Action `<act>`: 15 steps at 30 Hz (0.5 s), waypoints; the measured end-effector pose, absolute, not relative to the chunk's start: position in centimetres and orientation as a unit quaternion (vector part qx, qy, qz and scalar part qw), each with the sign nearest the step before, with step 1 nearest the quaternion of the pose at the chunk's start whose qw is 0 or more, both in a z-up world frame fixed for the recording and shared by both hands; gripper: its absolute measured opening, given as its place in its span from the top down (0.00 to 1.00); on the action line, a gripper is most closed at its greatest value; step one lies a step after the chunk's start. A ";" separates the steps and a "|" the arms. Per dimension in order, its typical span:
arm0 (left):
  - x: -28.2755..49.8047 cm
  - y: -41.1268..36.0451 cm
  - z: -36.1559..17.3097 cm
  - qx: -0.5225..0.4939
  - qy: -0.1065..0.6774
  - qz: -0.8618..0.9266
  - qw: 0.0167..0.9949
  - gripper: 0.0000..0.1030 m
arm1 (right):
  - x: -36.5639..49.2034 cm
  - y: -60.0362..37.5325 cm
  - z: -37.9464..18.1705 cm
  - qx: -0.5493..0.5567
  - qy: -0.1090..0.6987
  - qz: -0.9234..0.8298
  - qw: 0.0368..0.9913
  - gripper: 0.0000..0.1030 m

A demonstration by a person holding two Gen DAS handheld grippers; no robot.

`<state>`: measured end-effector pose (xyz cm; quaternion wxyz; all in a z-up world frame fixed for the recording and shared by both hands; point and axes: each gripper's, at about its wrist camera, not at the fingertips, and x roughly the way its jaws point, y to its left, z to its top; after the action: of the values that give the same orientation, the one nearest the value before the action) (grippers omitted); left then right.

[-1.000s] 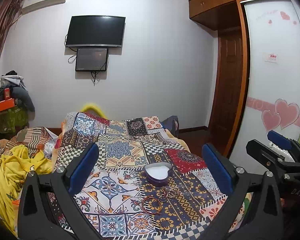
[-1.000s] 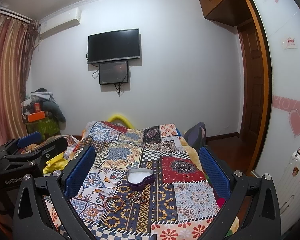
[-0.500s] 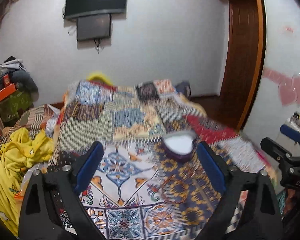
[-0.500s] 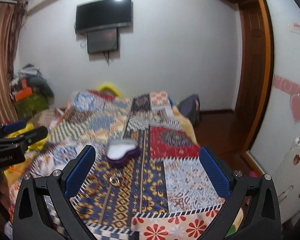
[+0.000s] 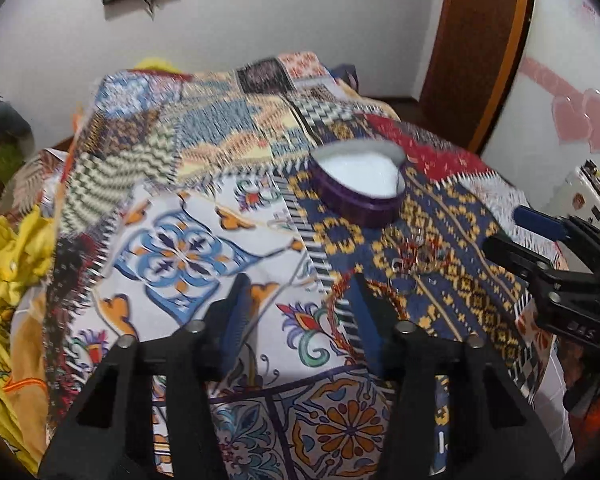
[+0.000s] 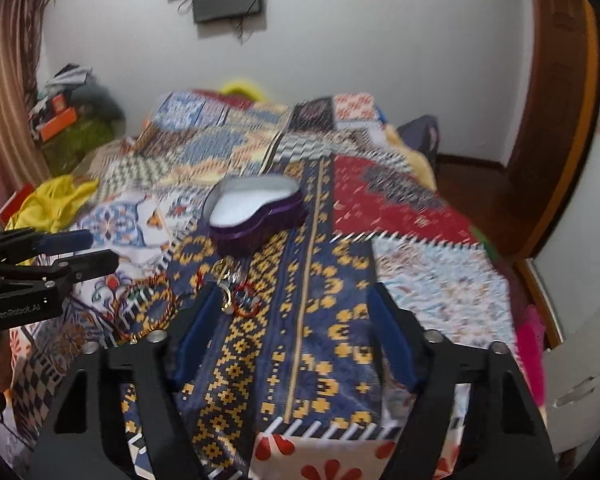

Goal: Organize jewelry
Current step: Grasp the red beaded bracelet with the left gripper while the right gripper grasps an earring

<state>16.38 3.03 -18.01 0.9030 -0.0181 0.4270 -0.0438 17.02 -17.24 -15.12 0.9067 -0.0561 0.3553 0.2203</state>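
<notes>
A purple heart-shaped box [image 5: 360, 184], open with a white inside, sits on the patchwork bedspread [image 5: 180, 248]; it also shows in the right wrist view [image 6: 256, 212]. Just in front of it lies a small pile of rings and beaded jewelry [image 5: 418, 256], also in the right wrist view [image 6: 236, 292]. A red-and-gold beaded bracelet [image 6: 148, 308] lies to the left of that pile. My left gripper [image 5: 300, 312] is open and empty, low over the bedspread beside the bracelet [image 5: 340, 300]. My right gripper [image 6: 288, 328] is open and empty, its left finger next to the pile.
A yellow garment [image 5: 8, 248] lies at the bed's left side. A wooden door [image 6: 556, 100] and a white cabinet [image 6: 580, 380] stand on the right. Clutter [image 6: 72, 112] is piled by the far left wall.
Both grippers have tilted down and moved in close to the bedspread and the jewelry. Both jaws have narrowed but stay open.
</notes>
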 end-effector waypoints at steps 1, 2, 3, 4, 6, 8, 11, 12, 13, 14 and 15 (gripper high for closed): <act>16.5 3.1 -18.3 -0.022 0.434 -0.051 0.899 0.62 | 17.2 -17.0 -15.5 -0.061 0.363 0.227 0.902 0.44; 16.6 3.1 -18.6 -0.026 0.440 -0.058 0.896 0.64 | 17.5 -16.7 -15.8 -0.064 0.366 0.232 0.899 0.48; 16.8 3.1 -18.8 -0.027 0.443 -0.062 0.894 0.66 | 18.0 -16.4 -16.1 -0.065 0.368 0.237 0.897 0.52; 16.9 3.0 -18.9 -0.025 0.443 -0.064 0.894 0.68 | 18.2 -16.2 -16.2 -0.065 0.373 0.243 0.893 0.53; 17.1 2.8 -19.0 -0.019 0.442 -0.071 0.894 0.73 | 18.8 -15.9 -16.4 -0.065 0.376 0.251 0.890 0.60; 17.3 2.5 -19.2 -0.021 0.445 -0.083 0.891 0.77 | 19.3 -15.6 -16.3 -0.065 0.378 0.260 0.886 0.63; 17.9 2.3 -19.8 -0.020 0.455 -0.094 0.885 0.84 | 20.1 -14.8 -16.4 -0.069 0.384 0.272 0.880 0.69; 18.0 2.3 -20.1 -0.020 0.458 -0.096 0.883 0.85 | 20.3 -14.5 -16.5 -0.071 0.386 0.275 0.878 0.70; 18.1 2.3 -20.3 -0.022 0.460 -0.097 0.882 0.86 | 20.6 -14.1 -16.5 -0.076 0.389 0.281 0.874 0.71; 18.2 2.3 -20.5 -0.024 0.461 -0.098 0.882 0.86 | 20.7 -13.7 -16.7 -0.080 0.391 0.283 0.872 0.73; 18.2 2.3 -20.6 -0.026 0.461 -0.098 0.882 0.86 | 20.8 -13.3 -16.8 -0.085 0.394 0.286 0.869 0.75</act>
<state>18.24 2.34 -20.55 0.8817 -0.0263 0.4606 -0.0983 20.84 -13.33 -16.82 0.8693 -0.0851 0.3938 0.2862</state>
